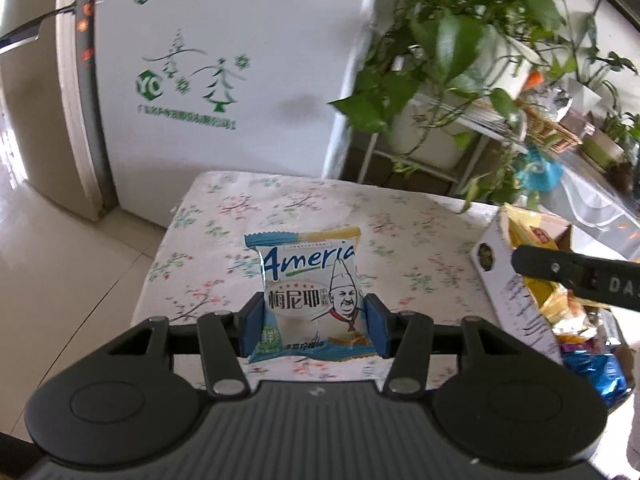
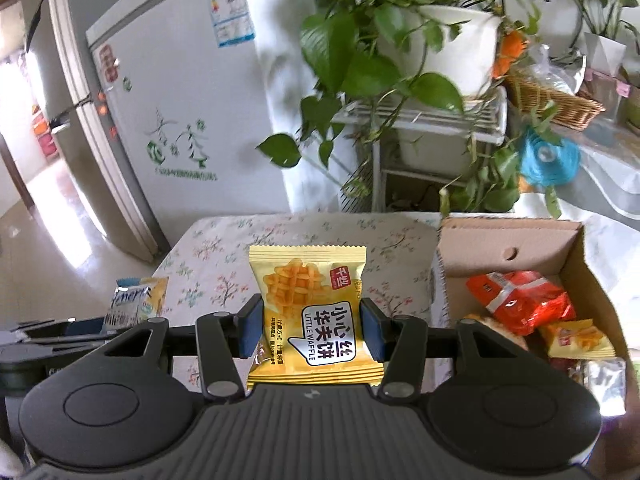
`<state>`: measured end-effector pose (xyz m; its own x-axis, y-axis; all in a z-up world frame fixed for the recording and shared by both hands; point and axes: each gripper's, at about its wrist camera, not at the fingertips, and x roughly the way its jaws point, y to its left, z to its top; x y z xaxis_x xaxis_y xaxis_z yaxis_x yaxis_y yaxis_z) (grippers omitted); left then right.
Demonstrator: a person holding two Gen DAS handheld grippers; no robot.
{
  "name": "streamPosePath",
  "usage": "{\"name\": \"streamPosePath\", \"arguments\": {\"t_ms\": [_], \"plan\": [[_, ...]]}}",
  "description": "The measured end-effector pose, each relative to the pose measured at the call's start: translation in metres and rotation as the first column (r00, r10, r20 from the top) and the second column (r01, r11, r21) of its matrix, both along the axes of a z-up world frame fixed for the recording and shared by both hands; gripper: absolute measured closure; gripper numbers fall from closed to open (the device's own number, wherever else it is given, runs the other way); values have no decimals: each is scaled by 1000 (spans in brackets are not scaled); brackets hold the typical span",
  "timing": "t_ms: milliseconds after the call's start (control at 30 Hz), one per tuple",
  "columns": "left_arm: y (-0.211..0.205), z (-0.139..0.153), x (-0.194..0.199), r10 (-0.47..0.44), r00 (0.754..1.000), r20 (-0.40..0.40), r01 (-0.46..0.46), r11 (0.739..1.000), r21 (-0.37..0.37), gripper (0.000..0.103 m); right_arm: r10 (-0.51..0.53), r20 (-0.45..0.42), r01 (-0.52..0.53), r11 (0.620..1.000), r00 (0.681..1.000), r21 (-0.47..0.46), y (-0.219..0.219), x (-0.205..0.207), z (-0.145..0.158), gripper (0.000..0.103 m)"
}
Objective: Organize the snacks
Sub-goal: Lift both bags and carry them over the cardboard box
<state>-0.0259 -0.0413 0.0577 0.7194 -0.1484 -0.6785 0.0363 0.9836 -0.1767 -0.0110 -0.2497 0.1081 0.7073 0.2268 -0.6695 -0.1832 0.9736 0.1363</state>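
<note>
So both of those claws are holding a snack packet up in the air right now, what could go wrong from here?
1. The left gripper pinches the blue Ameria packet only at its lower part, so the soft wrapper might slip out.
2. The right gripper squeezes the yellow waffle packet; the waffle inside might get crushed.
3. The cardboard box sits close beside both grippers, so one could bump its wall.

White fridge behind floral-cloth table; potted plant right; glossy tile floor.
</note>
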Motion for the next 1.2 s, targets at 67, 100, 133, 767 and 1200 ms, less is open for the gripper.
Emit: {"name": "streamPosePath", "arguments": {"t_ms": [67,100,133,767,1200], "plan": [[-10,5,-1,-17,1000,6,17,1000,4,52,-5,1,5,1000,1000,10,-7,-1,3,46],[-14,8,-2,-24,1000,7,24,1000,6,52,-10,3,10,1000,1000,12,-10,-2,5,46],[-19,9,-2,-31,1000,8,31,1000,5,52,-18,6,17,1000,1000,15,-14,-3,7,46],[-95,31,-2,-143,990,12,143,988,-59,52,-142,59,136,987,988,88,-101,-14,42,46],[-154,33,-2,-281,959,29,283,950,-136,52,-270,49,261,956,962,134,-155,-10,44,46]]}}
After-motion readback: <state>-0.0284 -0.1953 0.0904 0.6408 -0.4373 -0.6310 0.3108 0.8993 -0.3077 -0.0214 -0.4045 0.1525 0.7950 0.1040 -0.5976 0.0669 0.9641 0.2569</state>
